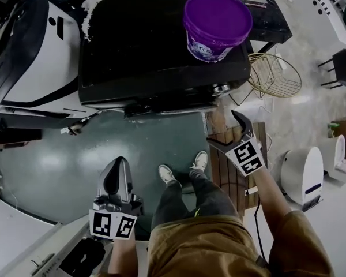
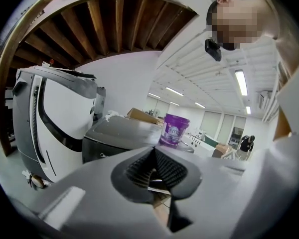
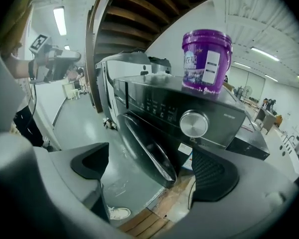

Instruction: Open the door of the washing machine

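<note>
Now, right claw [image 3: 152, 169] spread by the door [image 3: 142, 142] and left claw [image 2: 154, 152] pressed together, we could shake the bucket [image 1: 217, 25] off the washing machine's [image 1: 155, 56] front edge by tugging hard.

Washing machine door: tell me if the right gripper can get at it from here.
Probably yes: the right gripper has its jaws apart and points straight at the door, with nothing seen in between.

Purple bucket [image 1: 217, 25] stands upright; wire basket [image 1: 274, 75] nearby; white unit [image 1: 34, 56] left.
</note>
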